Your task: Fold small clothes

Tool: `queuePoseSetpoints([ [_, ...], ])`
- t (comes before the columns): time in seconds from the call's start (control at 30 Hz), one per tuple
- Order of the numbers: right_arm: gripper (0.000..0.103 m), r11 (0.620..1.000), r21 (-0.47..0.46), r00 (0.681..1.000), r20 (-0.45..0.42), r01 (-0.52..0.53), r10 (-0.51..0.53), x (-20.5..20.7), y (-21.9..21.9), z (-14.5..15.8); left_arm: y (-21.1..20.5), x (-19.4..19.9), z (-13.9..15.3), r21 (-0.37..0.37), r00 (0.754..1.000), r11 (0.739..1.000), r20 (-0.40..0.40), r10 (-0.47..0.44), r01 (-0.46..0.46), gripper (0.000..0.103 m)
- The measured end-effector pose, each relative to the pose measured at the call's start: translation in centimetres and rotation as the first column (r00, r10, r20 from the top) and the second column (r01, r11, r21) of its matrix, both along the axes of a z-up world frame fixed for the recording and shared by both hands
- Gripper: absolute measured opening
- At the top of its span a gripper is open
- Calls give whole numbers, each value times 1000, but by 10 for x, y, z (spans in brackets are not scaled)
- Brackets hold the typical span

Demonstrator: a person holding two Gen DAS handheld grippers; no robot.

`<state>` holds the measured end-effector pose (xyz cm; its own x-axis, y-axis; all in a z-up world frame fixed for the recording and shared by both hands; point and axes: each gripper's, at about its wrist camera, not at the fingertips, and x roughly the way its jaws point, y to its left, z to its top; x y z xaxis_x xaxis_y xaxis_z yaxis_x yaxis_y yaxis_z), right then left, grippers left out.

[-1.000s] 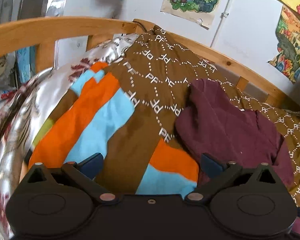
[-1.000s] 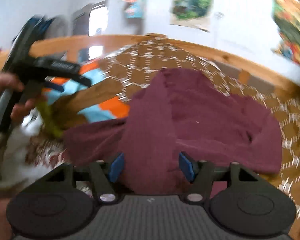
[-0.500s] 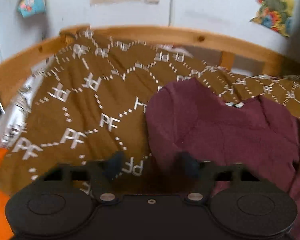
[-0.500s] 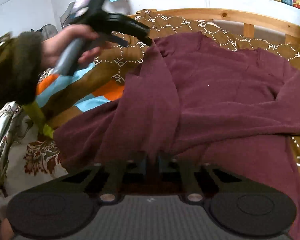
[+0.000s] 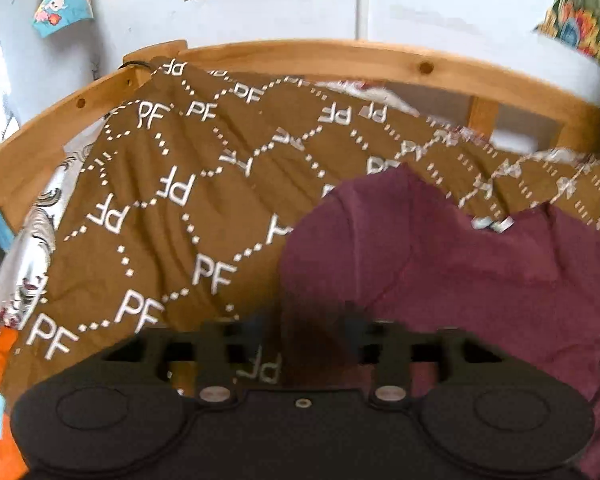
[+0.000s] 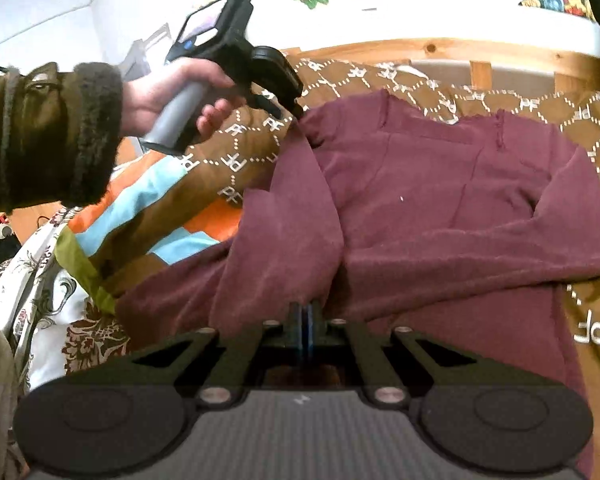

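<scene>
sleeve (image 6: 40, 136): olive-brown, dark fleecy cuff
left gripper (image 6: 288, 108): black head, grey handle
right gripper (image 6: 305, 320): black body, blue pads, silver screws

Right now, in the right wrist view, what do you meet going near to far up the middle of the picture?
right gripper shut on the maroon top's hem → maroon top → brown PF-print blanket → wooden bed rail → white wall.
</scene>
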<state>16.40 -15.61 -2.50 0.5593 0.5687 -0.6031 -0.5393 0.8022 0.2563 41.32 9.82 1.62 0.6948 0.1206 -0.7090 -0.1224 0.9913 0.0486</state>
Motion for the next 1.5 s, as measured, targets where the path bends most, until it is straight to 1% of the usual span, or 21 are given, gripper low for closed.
queuePoseSetpoints([
  [0.07, 13, 1000, 9, 999, -33, 7, -6, 3, 0, -5, -1, 5, -6, 4, 999, 1000, -35, -3, 3, 71],
  [0.1, 25, 1000, 13, 999, -47, 10, -10, 5, 0, -7, 0, 10, -11, -6, 998, 1000, -61, 0, 0, 69],
  [0.17, 37, 1000, 23, 997, -76, 17, -15, 7, 1, -14, 1, 17, -19, -5, 994, 1000, -106, 17, -18, 32],
  [0.2, 35, 1000, 25, 996, -87, 18, -16, 9, 1, -16, 2, 22, -25, 14, 989, 999, -141, 52, -51, 9],
  [0.23, 29, 1000, 24, 996, -93, 19, -17, 9, 3, -19, 3, 25, -26, 33, 983, 995, -153, 101, -97, 6],
  [0.27, 6, 1000, 26, 995, -94, 17, -14, 9, 3, -20, 4, 24, -25, 45, 978, 989, -145, 148, -143, 6],
  [0.33, 5, 999, 41, 996, -93, 13, -9, 9, 2, -17, 1, 23, -15, 77, 975, 979, -105, 195, -187, 5],
  [0.47, 5, 996, 84, 1000, 14, 12, -14, 0, -9, 9, -12, 24, 9, 189, 976, 959, -18, 218, -211, 6],
  [0.57, 5, 993, 107, 994, 81, 58, -67, 3, -28, 24, -14, 38, 12, 185, 968, 953, -34, 251, -240, 14],
  [0.73, 8, 977, 72, 979, -47, 203, -200, 32, -61, 0, -9, 39, 12, 83, 986, 983, 9, 165, -165, 61],
  [0.9, 38, 964, 93, 967, -69, 249, -243, 33, -69, 2, 4, 2, 18, 14, 995, 1000, 102, 24, -26, 85],
  [1.0, 57, 969, 75, 971, -56, 236, -233, 30, -67, 5, 15, -22, 7, 14, 994, 999, 98, -38, 37, 86],
  [1.07, 60, 968, 63, 969, -67, 241, -237, 28, -66, 3, 20, -32, -6, -6, 996, 998, 57, -66, 66, 82],
  [1.17, 62, 964, 64, 963, -94, 260, -253, 32, -69, 1, 24, -44, -30, -72, 996, 993, -11, -92, 91, 64],
  [1.2, 62, 962, 65, 961, -99, 265, -258, 32, -69, 0, 26, -44, -38, -91, 995, 992, -32, -94, 91, 46],
  [1.23, 62, 961, 66, 960, -102, 268, -261, 32, -71, -2, 26, -44, -46, -113, 994, 990, -54, -96, 90, 20],
  [1.27, 58, 959, 64, 958, -105, 275, -267, 33, -72, -3, 26, -43, -52, -123, 993, 989, -69, -92, 83, 6],
  [1.3, 47, 956, 64, 954, -108, 286, -279, 33, -72, -5, 26, -47, -57, -123, 994, 990, -72, -80, 71, 0],
  [1.33, 38, 955, 70, 953, -116, 289, -280, 33, -73, -7, 23, -50, -57, -105, 997, 992, -42, -70, 65, 0],
  [1.37, 20, 955, 76, 952, -128, 288, -277, 34, -73, -8, 20, -55, -57, -81, 998, 995, -17, -56, 55, 0],
  [1.5, 13, 948, 119, 951, -133, 296, -280, 32, -76, -5, 12, -67, -47, -4, 997, 999, 68, 35, -35, 0],
])
